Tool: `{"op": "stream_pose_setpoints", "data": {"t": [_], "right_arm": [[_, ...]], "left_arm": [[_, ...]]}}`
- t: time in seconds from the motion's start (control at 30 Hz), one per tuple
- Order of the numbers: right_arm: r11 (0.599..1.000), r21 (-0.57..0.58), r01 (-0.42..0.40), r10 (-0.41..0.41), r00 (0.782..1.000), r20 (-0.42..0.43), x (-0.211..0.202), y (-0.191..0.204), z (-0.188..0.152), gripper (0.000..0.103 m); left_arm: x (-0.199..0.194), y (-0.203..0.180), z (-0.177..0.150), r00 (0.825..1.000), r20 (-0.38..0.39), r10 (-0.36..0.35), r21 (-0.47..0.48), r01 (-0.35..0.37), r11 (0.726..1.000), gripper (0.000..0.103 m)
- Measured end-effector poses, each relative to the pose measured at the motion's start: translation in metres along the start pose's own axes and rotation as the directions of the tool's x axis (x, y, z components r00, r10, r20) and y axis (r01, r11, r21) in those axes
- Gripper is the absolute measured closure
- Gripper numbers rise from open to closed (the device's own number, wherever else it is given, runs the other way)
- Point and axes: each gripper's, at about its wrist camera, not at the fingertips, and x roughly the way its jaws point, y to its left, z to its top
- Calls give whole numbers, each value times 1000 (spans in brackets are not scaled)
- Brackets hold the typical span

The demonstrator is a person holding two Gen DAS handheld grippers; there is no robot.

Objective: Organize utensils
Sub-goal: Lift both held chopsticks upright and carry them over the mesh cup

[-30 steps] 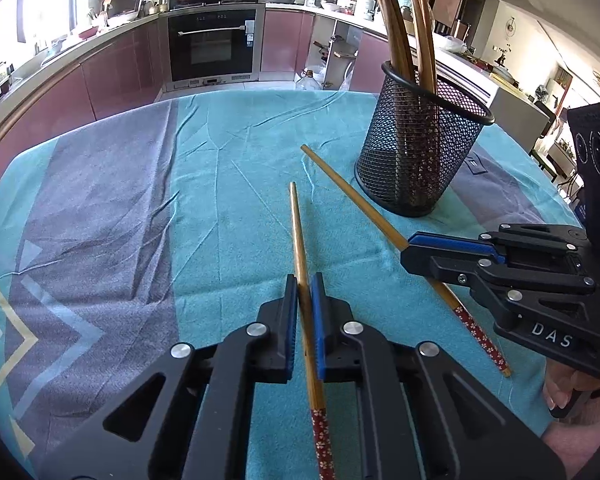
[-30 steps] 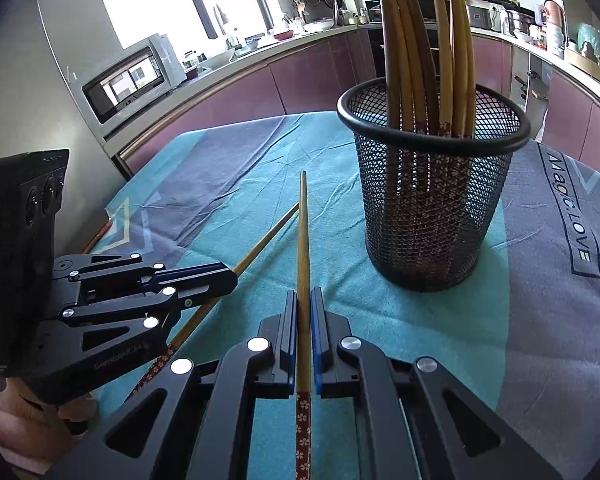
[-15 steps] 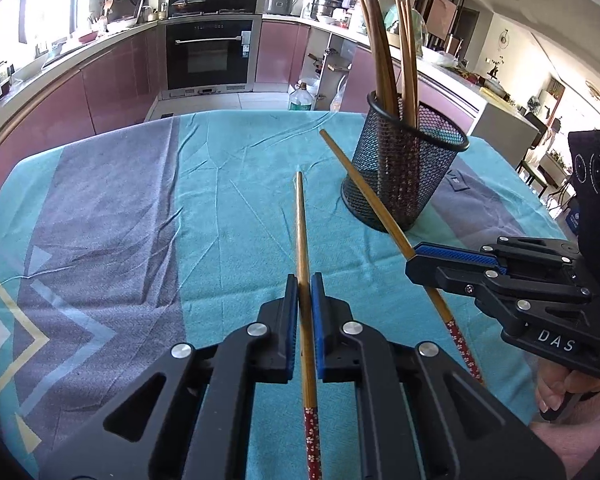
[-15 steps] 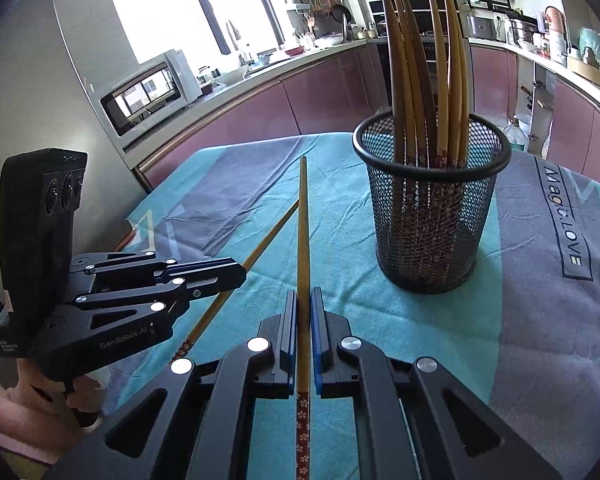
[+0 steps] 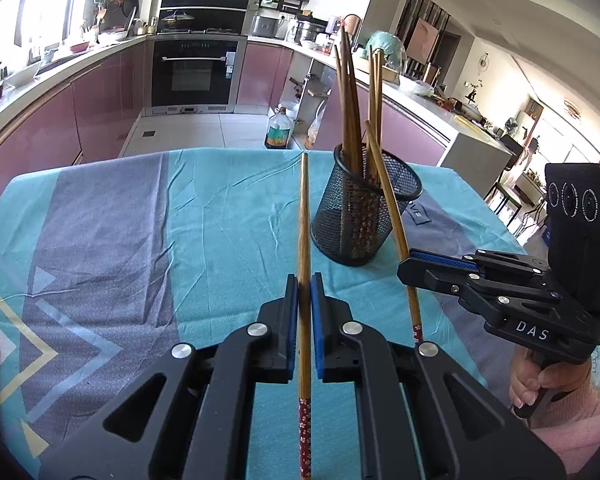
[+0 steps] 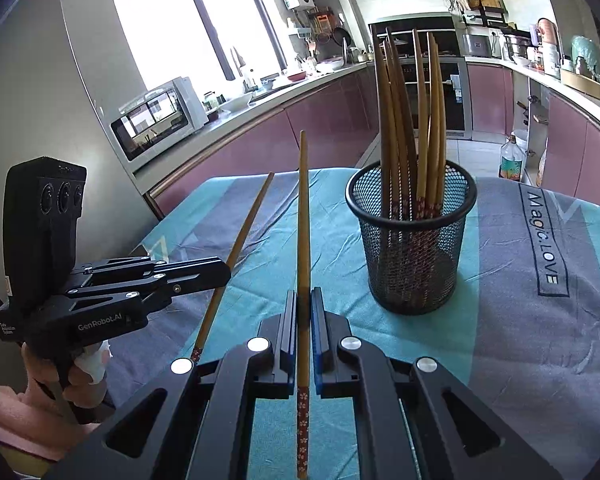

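Note:
My left gripper (image 5: 304,280) is shut on a wooden chopstick (image 5: 303,216) with a red flowered end, held above the table and pointing forward. My right gripper (image 6: 304,296) is shut on a second such chopstick (image 6: 302,220); it shows in the left wrist view (image 5: 404,268) at the right, its chopstick (image 5: 388,196) tilted up toward the holder. The left gripper shows in the right wrist view (image 6: 224,272) with its chopstick (image 6: 240,240). A black mesh holder (image 5: 364,216), also in the right wrist view (image 6: 412,240), stands on the table with several chopsticks upright in it.
The table has a teal and grey cloth (image 5: 140,216) with "Magic.LOVE" print (image 6: 540,236). Kitchen counters, an oven (image 5: 196,72) and a microwave (image 6: 156,116) lie beyond. A bottle (image 5: 278,132) stands on the floor past the far table edge.
Both grippers have risen and pulled back from the table with their chopsticks, which now tilt upward. The holder looks farther away and lower in both views.

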Motion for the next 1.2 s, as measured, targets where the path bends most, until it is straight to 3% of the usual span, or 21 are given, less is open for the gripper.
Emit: {"op": "stream_pose_setpoints", "data": {"t": [1.2], "right_arm": [[999, 17, 37, -40, 983, 181, -53, -22, 34, 98]], "left_arm": [[-37, -27, 45, 984, 136, -118, 34, 114, 993, 96]]}}
